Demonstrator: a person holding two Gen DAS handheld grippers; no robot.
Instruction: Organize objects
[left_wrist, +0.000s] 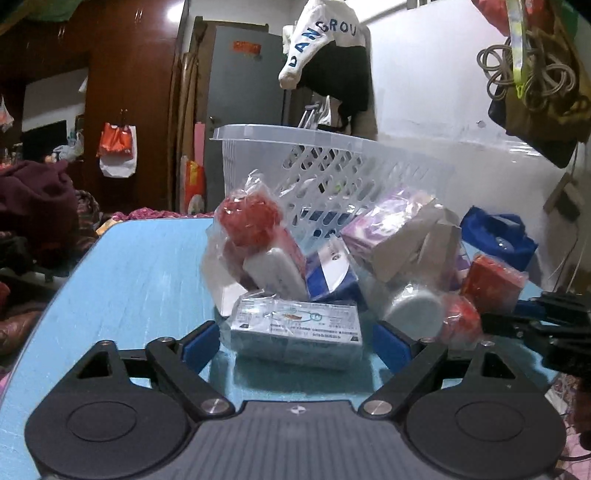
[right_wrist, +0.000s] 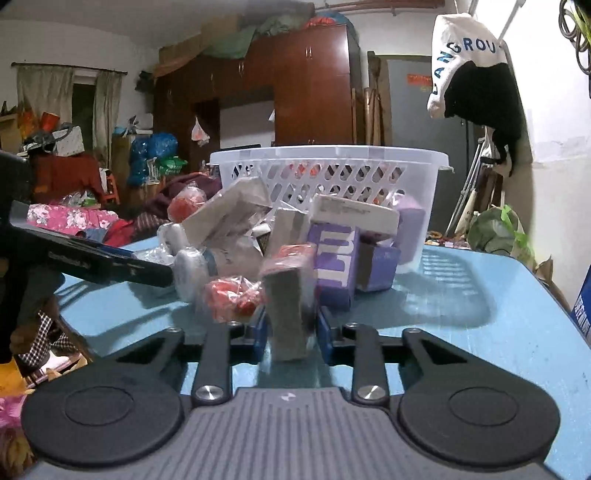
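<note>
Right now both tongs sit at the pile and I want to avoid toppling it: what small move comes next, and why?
Probably lift the right tongs straight up a little. They look shut on the red-topped wrapped box, which stands beside a red ball packet and purple boxes. The white basket waits behind the pile. The left tongs are open around a flat wrapped box.

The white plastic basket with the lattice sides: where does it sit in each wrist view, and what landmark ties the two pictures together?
Left wrist: basket upper centre, tilted, behind the pile of wrapped packages.
Right wrist: basket centre, upright on the blue table, behind the purple boxes.
Shared landmark: the white-and-black garment with blue lettering hanging above.
</note>
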